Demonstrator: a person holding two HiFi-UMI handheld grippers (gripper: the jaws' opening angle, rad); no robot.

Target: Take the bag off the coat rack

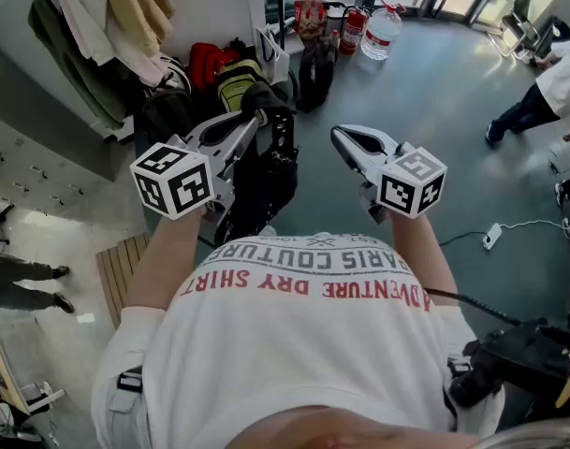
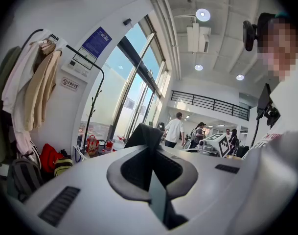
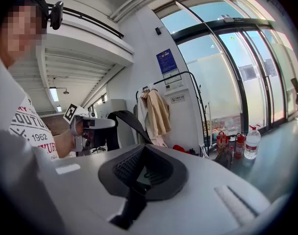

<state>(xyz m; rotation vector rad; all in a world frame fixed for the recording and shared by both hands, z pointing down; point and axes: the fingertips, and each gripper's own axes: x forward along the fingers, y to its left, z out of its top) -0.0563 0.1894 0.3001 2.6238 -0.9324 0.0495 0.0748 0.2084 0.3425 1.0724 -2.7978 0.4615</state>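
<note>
Left gripper [image 1: 255,120] fingers clamped on the strap [image 2: 144,133] of the black bag [image 1: 266,181]; bag hangs under it, off the coat rack [image 2: 90,116], in front of the person's chest. Right gripper [image 1: 339,138] just beside it, fingers together, nothing between them. Coats [image 1: 97,26] hang on the rack, more bags on the floor [image 1: 434,110] below

Shirt [image 1: 294,363]: white tee, red and grey lettering
Left gripper [image 1: 255,118]: pale grey, black-and-white marker cube
Right gripper [image 1: 339,138]: same
</note>
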